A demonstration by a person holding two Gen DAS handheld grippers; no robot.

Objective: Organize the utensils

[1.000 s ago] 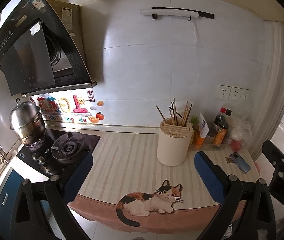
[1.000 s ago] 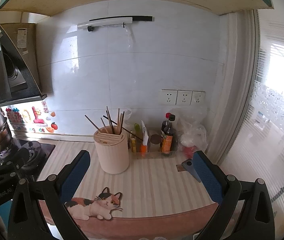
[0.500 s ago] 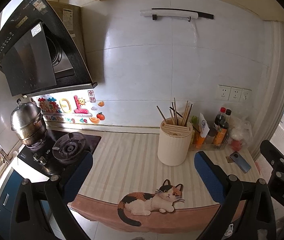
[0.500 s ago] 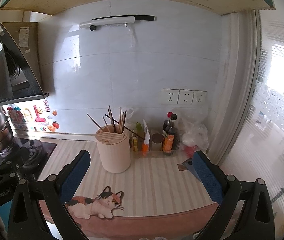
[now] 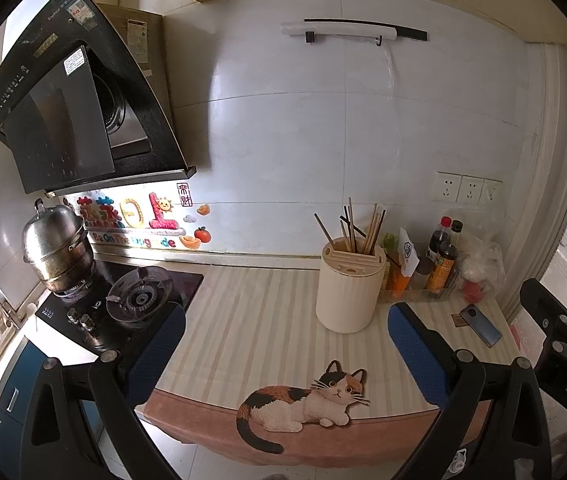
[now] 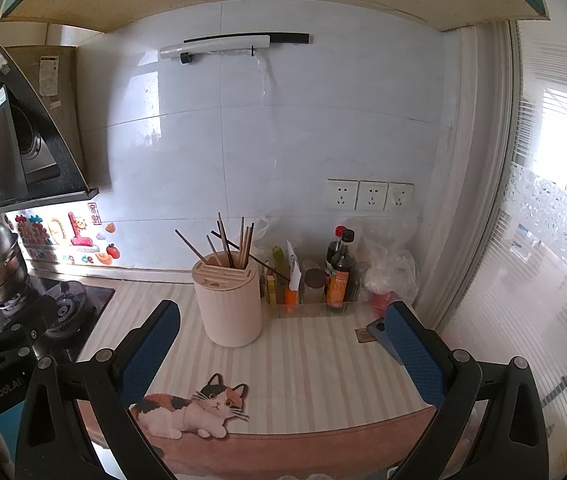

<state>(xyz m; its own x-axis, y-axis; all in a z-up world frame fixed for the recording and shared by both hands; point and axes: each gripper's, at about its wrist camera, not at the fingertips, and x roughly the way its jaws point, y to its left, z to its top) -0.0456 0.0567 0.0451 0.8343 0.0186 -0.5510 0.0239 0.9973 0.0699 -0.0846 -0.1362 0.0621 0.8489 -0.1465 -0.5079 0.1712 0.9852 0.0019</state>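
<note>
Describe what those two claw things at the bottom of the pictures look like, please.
Each gripper is a black, triangulated frame held with silver bolts, ending in two flat fingers faced with textured blue pads. The left gripper bears white lettering, "GenRobot.AI", seen from the right wrist view. The right gripper shows "DAS" in the left wrist view. No cables or sleeves are visible.

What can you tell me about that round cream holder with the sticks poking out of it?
The utensil holder is a cream-coloured cylinder, plastic by its look, standing upright on the striped countertop mat near the back wall. Its top is a lighter slotted insert. Several chopsticks, some dark and some pale wood, stand in the slots, leaning different ways. A clear tray of sauce bottles sits just to its right. Neither gripper touches it.
</note>
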